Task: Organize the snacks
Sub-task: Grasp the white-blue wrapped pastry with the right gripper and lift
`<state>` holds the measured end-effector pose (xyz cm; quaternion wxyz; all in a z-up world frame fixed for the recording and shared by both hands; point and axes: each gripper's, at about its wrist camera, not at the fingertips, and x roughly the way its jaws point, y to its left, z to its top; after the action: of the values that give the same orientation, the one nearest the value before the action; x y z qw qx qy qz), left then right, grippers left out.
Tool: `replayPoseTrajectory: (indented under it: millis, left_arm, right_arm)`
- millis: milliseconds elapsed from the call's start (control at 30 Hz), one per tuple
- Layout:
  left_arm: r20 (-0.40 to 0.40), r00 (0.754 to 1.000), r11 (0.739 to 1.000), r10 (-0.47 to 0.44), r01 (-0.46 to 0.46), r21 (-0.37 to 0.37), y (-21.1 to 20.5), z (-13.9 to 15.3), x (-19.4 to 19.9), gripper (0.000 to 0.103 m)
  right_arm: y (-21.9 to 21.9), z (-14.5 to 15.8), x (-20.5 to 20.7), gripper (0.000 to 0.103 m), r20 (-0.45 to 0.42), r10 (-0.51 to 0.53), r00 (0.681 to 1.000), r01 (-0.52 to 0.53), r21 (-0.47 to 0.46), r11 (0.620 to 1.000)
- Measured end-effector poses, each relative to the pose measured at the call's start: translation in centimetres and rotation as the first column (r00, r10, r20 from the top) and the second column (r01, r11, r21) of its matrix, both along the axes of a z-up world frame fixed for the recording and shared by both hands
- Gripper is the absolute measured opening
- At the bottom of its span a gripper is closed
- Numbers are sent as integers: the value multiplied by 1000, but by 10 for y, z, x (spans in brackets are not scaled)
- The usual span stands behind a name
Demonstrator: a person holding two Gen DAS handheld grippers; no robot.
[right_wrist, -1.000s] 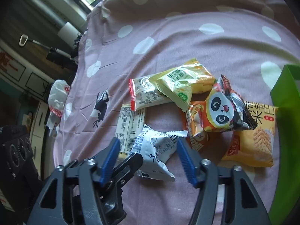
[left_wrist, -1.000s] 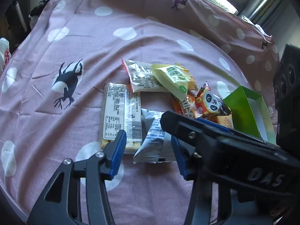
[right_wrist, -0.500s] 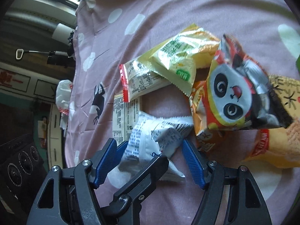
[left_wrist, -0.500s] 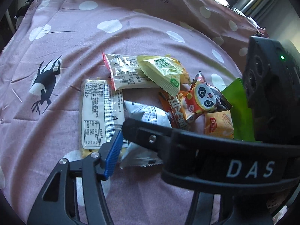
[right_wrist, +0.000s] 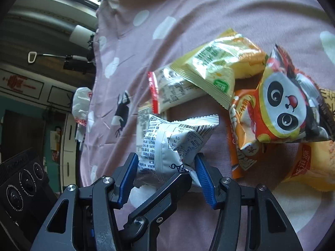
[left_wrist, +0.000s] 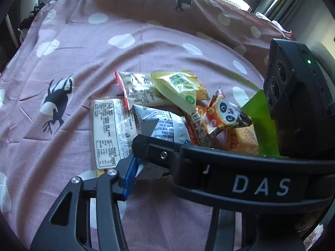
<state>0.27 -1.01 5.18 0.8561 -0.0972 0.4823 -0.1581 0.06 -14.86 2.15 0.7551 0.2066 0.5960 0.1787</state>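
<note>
The silver packet (right_wrist: 171,144) lies on the pink tablecloth (right_wrist: 188,10), at nine o'clock of the panda packet (right_wrist: 289,106). It is bracketed by the right hand-held gripper (right_wrist: 167,173), whose jaws have just been closing; the pads now appear pressed against it. The squeeze is best kept gentle and low on the packet. The left hand-held gripper (left_wrist: 142,167), also closing, is half hidden; its state cannot be told. "DAS" is read on the right gripper's body; the packets' small print is unreadable.

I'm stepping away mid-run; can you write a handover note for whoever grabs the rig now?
Right hand-held gripper: jaws just closed onto the silver snack packet, pads pressing its sides.
Left hand-held gripper: jaws just narrowing beside that packet's lower edge; grip unclear, far finger hidden.
Panda packet and yellow packet lie piled on the spotted cloth beside the green box.
Done: packet grasped.
Left: lift it away, sort the rest.
</note>
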Motion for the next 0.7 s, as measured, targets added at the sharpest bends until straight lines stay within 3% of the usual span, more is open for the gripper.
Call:
replayPoseTrajectory:
  millis: [700]
  left_arm:
    - [212, 977, 999, -22, 32, -44, -3, 43, -29, 45]
  right_arm:
    - [3, 64, -26, 58, 234, -13, 972, 25, -46, 999]
